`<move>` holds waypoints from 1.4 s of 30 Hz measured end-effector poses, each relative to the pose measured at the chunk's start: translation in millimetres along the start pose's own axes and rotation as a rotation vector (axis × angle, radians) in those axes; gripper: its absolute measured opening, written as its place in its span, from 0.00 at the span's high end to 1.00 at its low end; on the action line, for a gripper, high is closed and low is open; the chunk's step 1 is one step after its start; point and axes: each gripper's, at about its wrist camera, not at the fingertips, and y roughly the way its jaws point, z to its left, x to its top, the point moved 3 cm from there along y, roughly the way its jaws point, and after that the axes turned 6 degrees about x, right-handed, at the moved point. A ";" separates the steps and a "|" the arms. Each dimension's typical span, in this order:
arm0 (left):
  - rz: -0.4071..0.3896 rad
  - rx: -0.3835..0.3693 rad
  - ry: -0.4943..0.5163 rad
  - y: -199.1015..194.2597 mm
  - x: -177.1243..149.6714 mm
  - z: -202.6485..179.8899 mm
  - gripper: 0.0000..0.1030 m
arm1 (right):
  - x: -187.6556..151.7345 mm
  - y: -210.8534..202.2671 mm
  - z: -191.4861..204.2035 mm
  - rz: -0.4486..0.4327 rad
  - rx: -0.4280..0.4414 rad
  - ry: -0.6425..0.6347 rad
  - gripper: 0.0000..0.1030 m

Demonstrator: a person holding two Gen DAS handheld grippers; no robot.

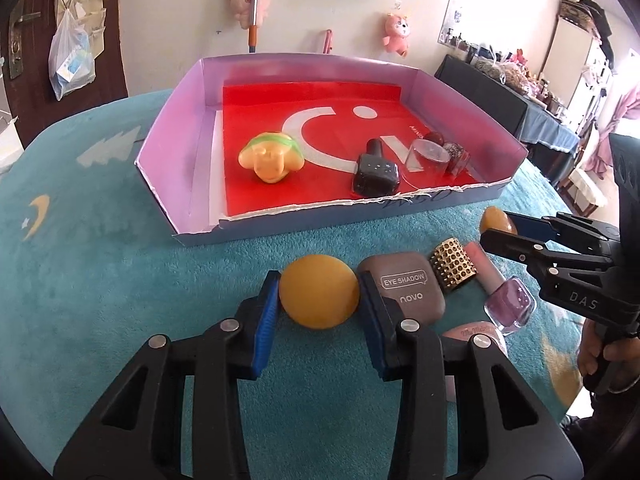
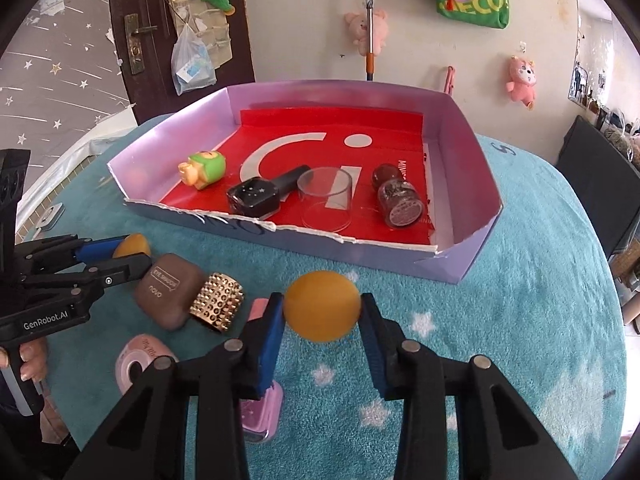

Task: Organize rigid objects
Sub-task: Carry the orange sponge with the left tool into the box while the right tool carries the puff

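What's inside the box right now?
In the box: a green toy, a black bottle, a clear cup and a dark red jar. The near wall hides a strip of the floor.

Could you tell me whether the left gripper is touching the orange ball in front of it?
Touching: in the left wrist view both pads of the left gripper press against the orange ball.
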 end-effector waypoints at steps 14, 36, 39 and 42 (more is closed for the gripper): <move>-0.016 0.000 0.003 -6.7 2.0 -2.0 0.65 | -3.0 -6.2 -0.3 -0.002 0.007 0.005 0.61; 0.076 -0.079 0.219 46.7 115.6 -29.6 0.65 | 119.2 17.0 -13.6 0.015 0.061 -0.087 0.61; 0.118 -0.052 0.261 60.9 122.0 -31.9 0.65 | 129.9 37.1 -18.5 0.090 0.074 -0.091 0.61; 0.156 -0.036 0.286 71.5 126.2 -33.0 0.65 | 137.3 56.0 -22.0 0.163 0.063 -0.102 0.61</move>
